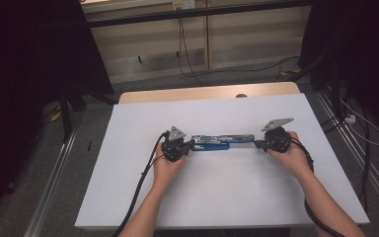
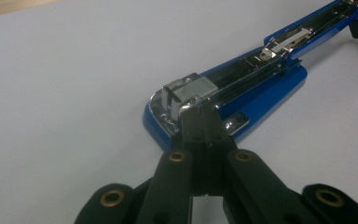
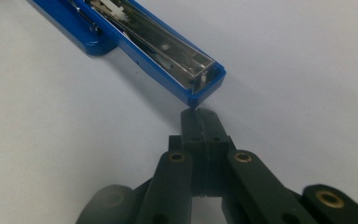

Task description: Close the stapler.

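Your blue stapler (image 1: 216,142) lies swung open mid-table between both grippers. Left gripper (image 2: 200,114) and right gripper (image 3: 198,116), jaws closed and empty, touch its ends. Rigid, slick metal; probably hinged, so grip the base sides.

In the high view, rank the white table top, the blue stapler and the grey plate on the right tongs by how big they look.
1. White table top, by far the largest.
2. Blue stapler, lying opened out flat.
3. Grey plate on the right tongs, smallest, though it sits nearer the camera.
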